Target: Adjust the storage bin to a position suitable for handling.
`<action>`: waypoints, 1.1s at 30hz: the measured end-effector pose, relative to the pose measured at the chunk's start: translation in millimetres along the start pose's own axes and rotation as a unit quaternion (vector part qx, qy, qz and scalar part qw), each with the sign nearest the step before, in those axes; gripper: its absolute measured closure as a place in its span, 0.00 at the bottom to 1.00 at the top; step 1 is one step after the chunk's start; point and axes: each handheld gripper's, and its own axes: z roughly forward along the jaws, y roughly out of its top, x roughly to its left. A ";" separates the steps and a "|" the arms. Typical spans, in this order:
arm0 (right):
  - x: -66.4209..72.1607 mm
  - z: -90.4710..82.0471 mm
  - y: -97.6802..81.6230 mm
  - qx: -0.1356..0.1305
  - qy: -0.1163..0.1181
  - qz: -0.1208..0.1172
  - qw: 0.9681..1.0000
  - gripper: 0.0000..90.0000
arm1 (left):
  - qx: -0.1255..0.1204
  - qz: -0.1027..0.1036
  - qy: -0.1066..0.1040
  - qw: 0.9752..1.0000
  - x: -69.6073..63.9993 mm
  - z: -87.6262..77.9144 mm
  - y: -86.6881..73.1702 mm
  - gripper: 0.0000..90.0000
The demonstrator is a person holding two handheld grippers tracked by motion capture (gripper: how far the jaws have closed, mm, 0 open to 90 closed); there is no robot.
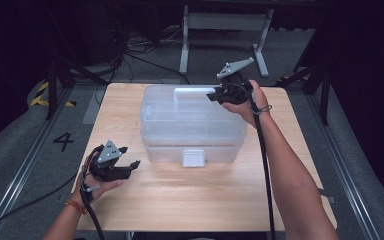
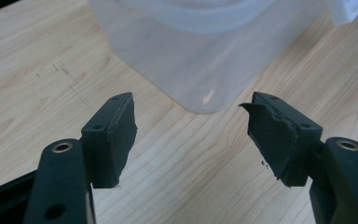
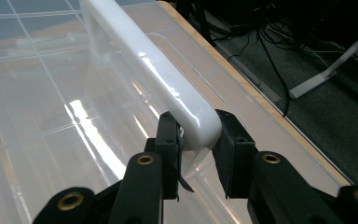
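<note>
Left hand-held gripper gapes empty; right hand-held gripper clamps the one clear box's white handle.

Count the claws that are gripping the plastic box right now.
1. The right claw is closed on the end of the white handle on the clear plastic storage box. The left claw hangs open above the table, beside the box's front-left corner.

Probably a lab: dark curtains, floor cables, hazard tape, wooden table.
</note>
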 end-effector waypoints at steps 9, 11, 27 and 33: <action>-1.5 0.2 2.4 0.004 -0.002 0.001 1.000 0.81 | -0.044 -0.001 -0.004 0.999 -0.9 -6.5 24.8 0.44; -1.5 0.1 3.0 0.005 -0.002 0.003 1.000 0.81 | -0.050 -0.004 -0.004 0.999 -1.9 -4.4 29.7 0.49; -1.4 0.1 5.3 0.010 -0.006 0.001 1.000 0.81 | -0.081 -0.026 -0.028 0.996 -2.4 10.8 41.4 0.77; -0.6 0.3 4.7 0.010 -0.007 -0.001 1.000 0.81 | -0.084 -0.035 -0.025 0.996 -1.7 14.7 40.3 0.84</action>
